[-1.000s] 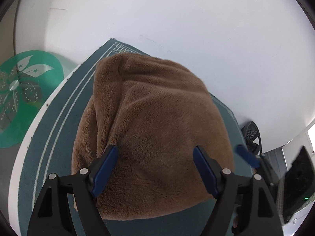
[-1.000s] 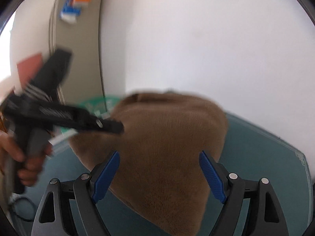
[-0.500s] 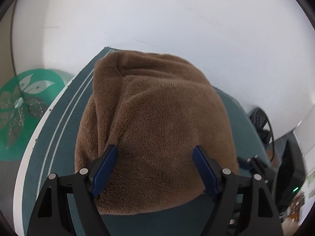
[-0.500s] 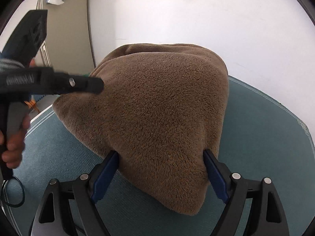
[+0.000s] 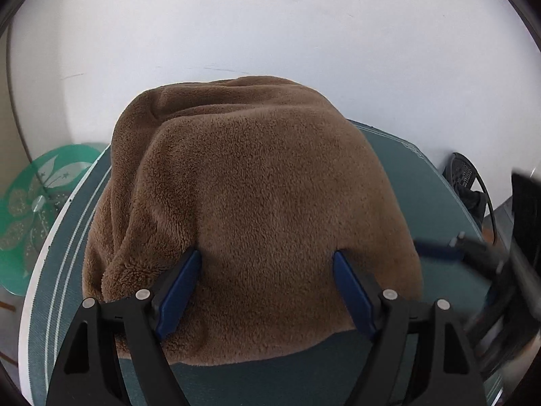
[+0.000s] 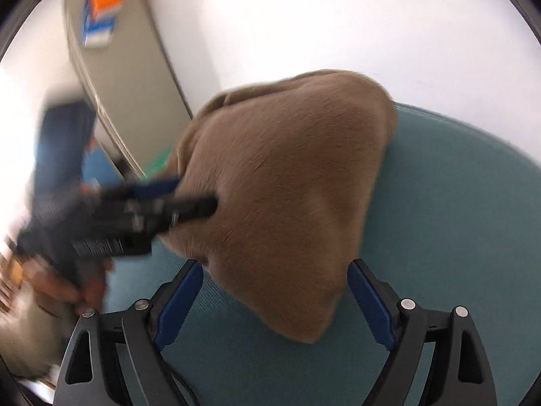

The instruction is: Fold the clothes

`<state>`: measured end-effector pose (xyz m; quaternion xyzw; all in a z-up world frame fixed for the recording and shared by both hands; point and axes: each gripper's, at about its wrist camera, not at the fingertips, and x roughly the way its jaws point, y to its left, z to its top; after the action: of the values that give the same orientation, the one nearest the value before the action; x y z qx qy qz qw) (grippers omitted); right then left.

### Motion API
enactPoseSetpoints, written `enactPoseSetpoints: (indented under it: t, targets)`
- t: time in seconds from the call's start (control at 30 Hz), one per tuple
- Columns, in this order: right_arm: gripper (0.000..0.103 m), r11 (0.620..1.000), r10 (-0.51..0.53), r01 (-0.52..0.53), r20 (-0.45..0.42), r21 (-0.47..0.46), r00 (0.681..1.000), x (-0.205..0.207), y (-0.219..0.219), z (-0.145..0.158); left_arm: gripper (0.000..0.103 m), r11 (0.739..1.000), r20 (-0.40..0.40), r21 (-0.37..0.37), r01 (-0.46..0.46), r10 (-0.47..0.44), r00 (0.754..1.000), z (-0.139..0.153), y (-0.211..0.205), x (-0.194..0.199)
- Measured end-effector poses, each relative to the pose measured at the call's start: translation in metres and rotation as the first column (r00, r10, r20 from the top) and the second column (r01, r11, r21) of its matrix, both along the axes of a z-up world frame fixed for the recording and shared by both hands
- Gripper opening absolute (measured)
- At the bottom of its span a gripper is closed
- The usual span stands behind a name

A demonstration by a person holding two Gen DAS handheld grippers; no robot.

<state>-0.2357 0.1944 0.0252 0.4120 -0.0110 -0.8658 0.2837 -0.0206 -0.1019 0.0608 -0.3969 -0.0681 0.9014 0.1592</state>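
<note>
A brown fleece garment (image 5: 257,209) lies folded in a thick bundle on a teal mat (image 5: 422,203). My left gripper (image 5: 267,270) hovers over the bundle's near edge, open, with fleece below and between its blue pads (image 5: 179,291) but not pinched. In the right wrist view the same fleece (image 6: 290,182) tapers to a corner near my right gripper (image 6: 274,277). Its jaws are opening, and the corner lies between them untouched. The left gripper (image 6: 162,209) shows there blurred, held by a hand, with its tips at the bundle's left side.
A round green glass tabletop (image 5: 37,203) sits beyond the mat's white-edged left rim. A black wire-framed object (image 5: 468,182) stands at the right. A grey cabinet (image 6: 111,77) with an orange and blue box (image 6: 103,10) rises behind, beside a white wall.
Both grippers have moved nearer over the fleece and rolled; the bundle now fills more of each view. The right jaws stand slightly wider. The left gripper's tips have reached the bundle's left side.
</note>
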Motion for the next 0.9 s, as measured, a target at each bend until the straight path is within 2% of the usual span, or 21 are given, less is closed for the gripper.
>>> enactPoseSetpoints:
  t: [0.13,0.23,0.3,0.47,0.53,0.7,0.9]
  targets:
    - [0.09,0.99,-0.105,0.104,-0.004,-0.094,0.994,-0.044,0.039,0.046,0.082,1.0,0.005,0.009,-0.007,0.007,1.0,-0.002,0.0,0.003]
    - [0.09,0.993,-0.093,0.091,-0.033,-0.07,0.995,-0.067,0.038,0.082,0.082,1.0,-0.001,-0.007,-0.002,0.002,1.0,-0.001,0.005,0.005]
    - [0.09,0.996,-0.057,0.056,-0.011,-0.062,0.998,-0.102,0.022,0.09,0.082,1.0,-0.005,-0.006,0.001,-0.001,1.0,-0.001,0.005,0.005]
    - [0.089,0.997,0.021,-0.012,0.119,-0.075,0.993,-0.156,-0.014,0.079,0.082,1.0,-0.012,-0.002,0.01,-0.01,1.0,-0.002,0.005,0.005]
    - [0.09,0.999,0.028,-0.02,0.17,-0.045,0.985,-0.158,-0.023,0.068,0.082,1.0,-0.016,-0.003,0.013,-0.013,1.0,-0.003,0.004,0.006]
    - [0.089,0.997,-0.026,0.01,0.203,0.076,0.979,-0.176,-0.035,0.047,0.082,1.0,-0.018,-0.001,0.015,-0.015,1.0,-0.003,0.005,0.006]
    - [0.089,0.976,-0.098,0.049,0.226,0.211,0.969,-0.2,-0.038,0.024,0.082,1.0,-0.021,-0.002,0.02,-0.02,1.0,-0.003,0.005,0.013]
